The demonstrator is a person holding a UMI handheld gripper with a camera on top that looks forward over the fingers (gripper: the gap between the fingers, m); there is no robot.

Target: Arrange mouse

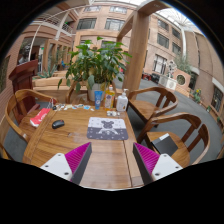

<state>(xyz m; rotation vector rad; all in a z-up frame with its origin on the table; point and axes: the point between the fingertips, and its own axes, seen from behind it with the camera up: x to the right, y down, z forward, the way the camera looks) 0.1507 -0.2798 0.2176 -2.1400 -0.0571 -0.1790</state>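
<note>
On table: round wooden table (75,150), landmark.
Mouse: small black mouse (58,124), left of patterned grey mouse mat (106,127).
Claw: gripper (110,160) spread, empty, well short.
Risk: likely skidding off smooth wood if pinched off-centre.

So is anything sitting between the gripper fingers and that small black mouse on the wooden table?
Nothing visible: bare wooden table lies between the open gripper and the small black mouse, which sits beyond the fingers, left of the patterned mouse pad.

Black mouse (58,124) — patterned grey mousepad (106,127), seemingly — magenta pads (77,157), brown table (70,140).
</note>
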